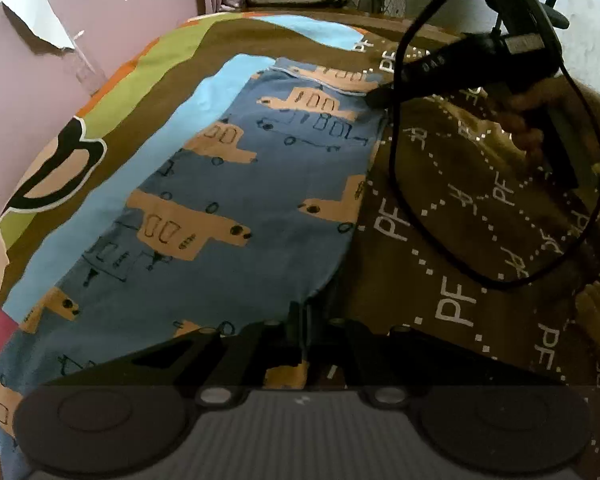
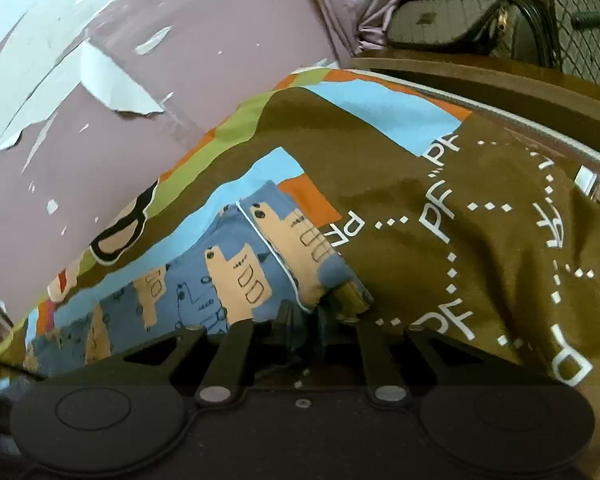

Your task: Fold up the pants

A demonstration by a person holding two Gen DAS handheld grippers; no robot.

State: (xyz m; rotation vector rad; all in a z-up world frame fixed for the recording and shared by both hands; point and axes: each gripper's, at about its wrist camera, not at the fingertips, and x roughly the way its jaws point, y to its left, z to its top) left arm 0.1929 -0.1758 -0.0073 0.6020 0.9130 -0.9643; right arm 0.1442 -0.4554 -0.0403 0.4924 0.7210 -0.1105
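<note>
Both grippers pinch the blue patterned pants (image 1: 236, 200) on my brown bedspread (image 1: 460, 280).

Left gripper (image 1: 306, 320) is clamped tight on the near hem; right gripper (image 2: 304, 316) nips the piped corner at the far end (its jaws a little apart around the bunched cloth). Between them the pants lie flat, beside a peeling mauve wall (image 2: 220, 40).

Pants (image 1: 228, 200) lower end cut off by frame; left gripper (image 1: 306, 320) fingers hide hem.
</note>
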